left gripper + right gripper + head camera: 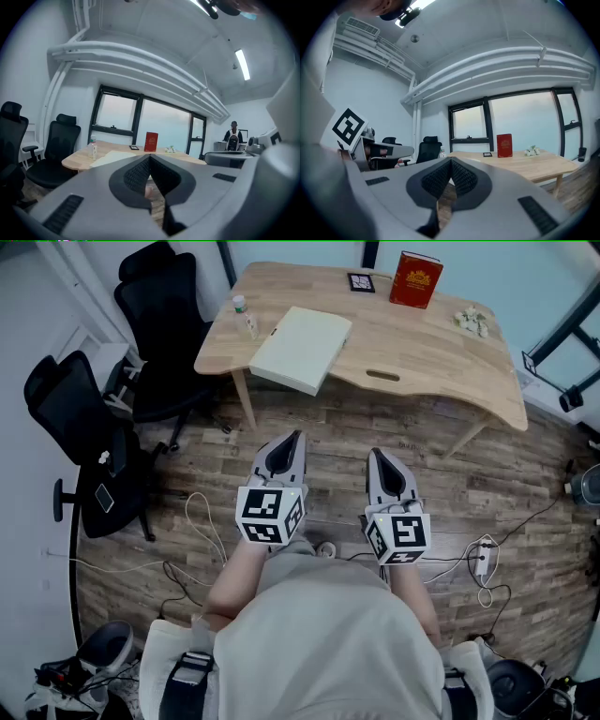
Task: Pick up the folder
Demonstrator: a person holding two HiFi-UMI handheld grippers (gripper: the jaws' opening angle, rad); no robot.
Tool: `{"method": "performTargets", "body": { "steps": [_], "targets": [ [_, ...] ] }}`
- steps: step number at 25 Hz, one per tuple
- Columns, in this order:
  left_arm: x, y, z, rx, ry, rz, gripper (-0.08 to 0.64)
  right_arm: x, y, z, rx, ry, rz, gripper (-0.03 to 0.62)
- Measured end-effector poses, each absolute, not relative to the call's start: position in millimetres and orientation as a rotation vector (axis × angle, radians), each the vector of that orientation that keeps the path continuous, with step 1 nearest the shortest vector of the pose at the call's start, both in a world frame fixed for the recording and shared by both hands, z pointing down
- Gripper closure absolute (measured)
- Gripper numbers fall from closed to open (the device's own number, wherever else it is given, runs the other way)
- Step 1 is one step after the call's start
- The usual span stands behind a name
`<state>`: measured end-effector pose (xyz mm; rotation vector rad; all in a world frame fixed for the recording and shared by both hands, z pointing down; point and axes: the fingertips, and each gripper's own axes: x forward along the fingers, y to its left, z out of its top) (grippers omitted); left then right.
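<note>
Cream-coloured, the folder (302, 348) is lying untouched at the left end of the wooden bench (422, 352), well apart from us. We are holding the left gripper (294, 439) and right gripper (378, 456) over the floor (459, 488), fingers (136, 176) pressed together on nothing; approaching and grasping are remaining.

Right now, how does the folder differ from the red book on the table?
The folder is pale and lies flat; the red book stands upright. The folder is the larger and sits at the near edge of the wooden table; the red book is by its far edge. Both rest on it.
</note>
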<state>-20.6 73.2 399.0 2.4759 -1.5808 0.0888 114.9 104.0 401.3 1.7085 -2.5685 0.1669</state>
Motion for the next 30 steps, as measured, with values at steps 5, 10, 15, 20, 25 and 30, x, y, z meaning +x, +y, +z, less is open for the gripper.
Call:
{"method": "performTargets", "body": {
  "steps": [5, 10, 15, 20, 25, 30],
  "targets": [
    [-24.0, 85.8, 398.7, 2.474, -1.601, 0.071, 0.54, 118.0, 113.2, 402.4, 1.711, -2.562, 0.172, 0.575],
    [-23.4, 89.9, 403.6, 2.45, -1.609, 0.084, 0.54, 120.7, 118.1, 404.3, 1.704, -2.57, 0.191, 0.575],
    [-22.9, 94.4, 405.5, 2.429, -1.624, 0.085, 0.54, 121.7, 121.2, 405.3, 1.687, -2.603, 0.203, 0.575],
    [-24.7, 99.1, 408.0, 2.402, -1.633, 0.072, 0.54, 121.9, 123.9, 405.8, 1.679, -2.617, 0.195, 0.574],
    [-27.8, 100.4, 406.8, 2.376, -1.638, 0.044, 0.54, 114.6, 124.1, 407.3, 1.626, -2.637, 0.2, 0.575],
    [-30.5, 98.9, 408.9, 2.362, -1.631, 0.033, 0.54, 107.2, 121.6, 409.8, 1.592, -2.659, 0.218, 0.574]
  ]
}}
